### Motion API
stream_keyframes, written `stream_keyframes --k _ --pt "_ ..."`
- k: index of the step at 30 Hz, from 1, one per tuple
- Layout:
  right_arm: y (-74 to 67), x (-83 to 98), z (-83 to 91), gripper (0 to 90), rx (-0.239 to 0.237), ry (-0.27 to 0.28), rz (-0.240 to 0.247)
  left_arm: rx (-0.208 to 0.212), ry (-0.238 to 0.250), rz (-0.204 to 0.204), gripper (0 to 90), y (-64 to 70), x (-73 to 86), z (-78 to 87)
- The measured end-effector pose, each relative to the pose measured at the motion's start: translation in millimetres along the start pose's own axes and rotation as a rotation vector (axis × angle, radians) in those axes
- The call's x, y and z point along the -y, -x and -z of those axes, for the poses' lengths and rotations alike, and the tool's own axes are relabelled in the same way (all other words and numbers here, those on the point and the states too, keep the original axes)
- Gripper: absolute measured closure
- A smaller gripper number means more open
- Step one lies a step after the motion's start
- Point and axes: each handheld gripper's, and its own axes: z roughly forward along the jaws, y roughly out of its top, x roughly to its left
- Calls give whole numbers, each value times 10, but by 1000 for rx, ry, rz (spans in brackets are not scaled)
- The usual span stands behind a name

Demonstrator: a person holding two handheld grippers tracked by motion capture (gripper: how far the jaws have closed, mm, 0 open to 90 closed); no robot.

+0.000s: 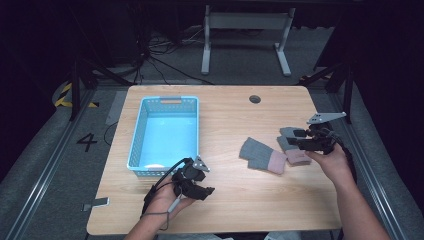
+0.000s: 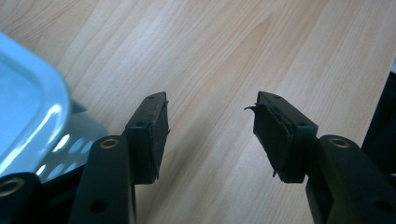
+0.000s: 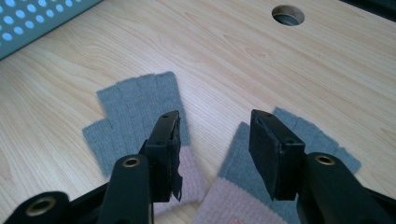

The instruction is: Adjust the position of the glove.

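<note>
Hovering your right tongs (image 3: 212,140) released over the two gloves (image 1: 261,154) lying on the table (image 1: 230,200), you have nothing in the blue basket (image 1: 142,115) yet, left tongs (image 2: 210,126) released too

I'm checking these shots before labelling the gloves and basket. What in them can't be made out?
- Right glove: cuff cut off by the bottom edge in the right gripper view, part hidden by the jaws; a small orange mark there is unreadable.
- Left glove: cuff corner behind the right gripper.
- Basket: only a corner in the left gripper view.
- Basket's near wall: partly behind the left gripper, high view.
</note>
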Motion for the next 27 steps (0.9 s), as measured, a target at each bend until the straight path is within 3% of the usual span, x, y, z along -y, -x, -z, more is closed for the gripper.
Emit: stream_keyframes --k 8,13,16,22,24,27 --pt "-16 -41 -40 527 -37 -6 -1 -15 9 11 477 2 -23 20" --pt "-92 -80 -77 503 -31 -3 21 -25 41 20 477 -1 -26 61" --pt "-148 -104 -134 494 -56 -21 29 -40 64 -4 471 29 -22 76" --pt "-262 -129 -290 491 -89 -67 71 -12 58 -2 447 60 -44 68" --pt "-289 -125 -341 485 -94 -85 84 -21 52 -11 439 64 -53 68" --pt "-311 -110 -415 471 -107 -108 88 4 53 0 427 61 -51 52"
